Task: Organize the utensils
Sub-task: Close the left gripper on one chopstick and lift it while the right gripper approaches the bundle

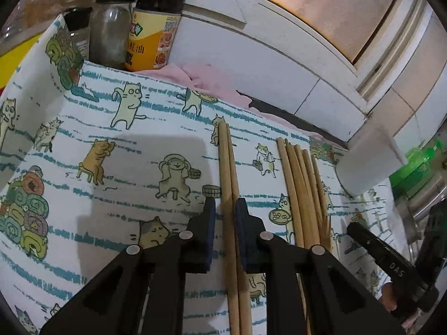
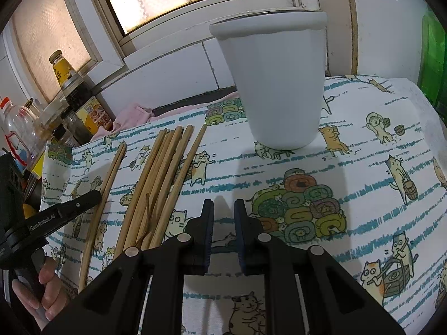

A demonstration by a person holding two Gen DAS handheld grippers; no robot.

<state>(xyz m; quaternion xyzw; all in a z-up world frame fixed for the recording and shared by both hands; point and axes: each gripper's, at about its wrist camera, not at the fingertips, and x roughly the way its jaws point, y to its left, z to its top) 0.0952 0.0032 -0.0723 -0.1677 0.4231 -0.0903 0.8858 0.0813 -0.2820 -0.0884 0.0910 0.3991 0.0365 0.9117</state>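
On the table, over a cat-print cloth (image 1: 117, 150), the left gripper (image 1: 225, 217) has its fingers (image 1: 210, 215) closed in on a pair of chopsticks (image 1: 227, 173) that lies apart from the rest. The dark pads sit against both sides of the pair, pinching it partway along its length, though whether the sticks are clear of the cloth I cannot tell. Just to the right lies the loose bundle of chopsticks (image 1: 303, 184), fanned and overlapping, and beyond it stands the white cup (image 2: 275, 83), upright and well apart from the pair.

The right gripper (image 2: 224, 223) hangs over bare cloth in front of the cup, its fingers (image 2: 208, 217) close together with a narrow gap and nothing between them.

The step in hand looks like lifting this pair to drop it into the cup. To do it well, the grip should stay firm enough that neither stick slides past the other, since two round sticks side by side can scissor. Raising them level first, then tipping them upright over the cup's rim, would keep the tips from catching the cloth or nudging the bundle. The idle right gripper could steady the cup if it wobbles.
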